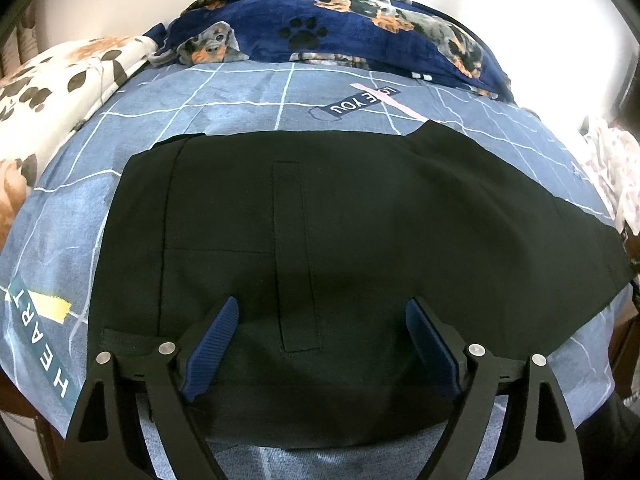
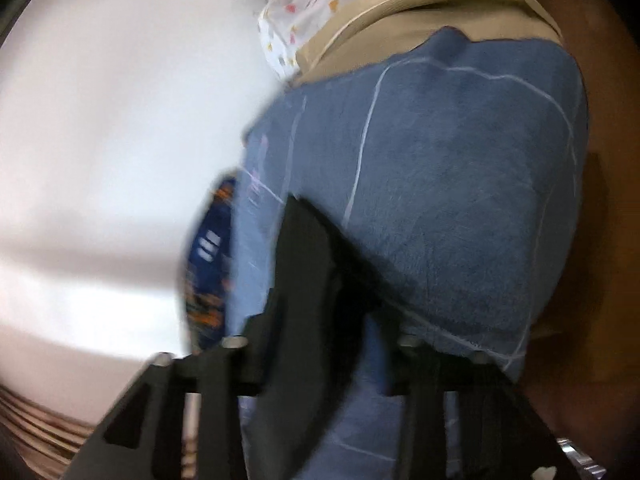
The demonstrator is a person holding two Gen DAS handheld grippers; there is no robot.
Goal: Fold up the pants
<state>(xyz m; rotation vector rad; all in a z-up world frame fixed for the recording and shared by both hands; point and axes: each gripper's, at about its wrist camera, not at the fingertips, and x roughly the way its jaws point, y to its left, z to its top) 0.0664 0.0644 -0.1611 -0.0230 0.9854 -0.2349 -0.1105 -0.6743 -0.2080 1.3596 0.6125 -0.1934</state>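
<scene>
Black pants point(image 1: 320, 216) lie flat across a blue grid-pattern bedsheet point(image 1: 240, 96), waistband to the left and legs running off to the right. My left gripper point(image 1: 322, 316) hovers open and empty over the near edge of the pants, its blue pads point(image 1: 212, 344) spread wide. In the right wrist view, blurred by motion, a strip of the black pants point(image 2: 316, 280) runs between the fingers of my right gripper point(image 2: 320, 344) above the bedsheet point(image 2: 460, 184). Whether its jaws are closed on the cloth is too blurred to see.
A navy dog-print blanket point(image 1: 328, 28) is heaped at the far side of the bed, and a white paw-print blanket point(image 1: 60, 80) lies at the far left. A beige mattress edge point(image 2: 400, 8) and a spotted white cloth point(image 2: 296, 12) lie past the sheet. A white wall point(image 2: 100, 140) is behind.
</scene>
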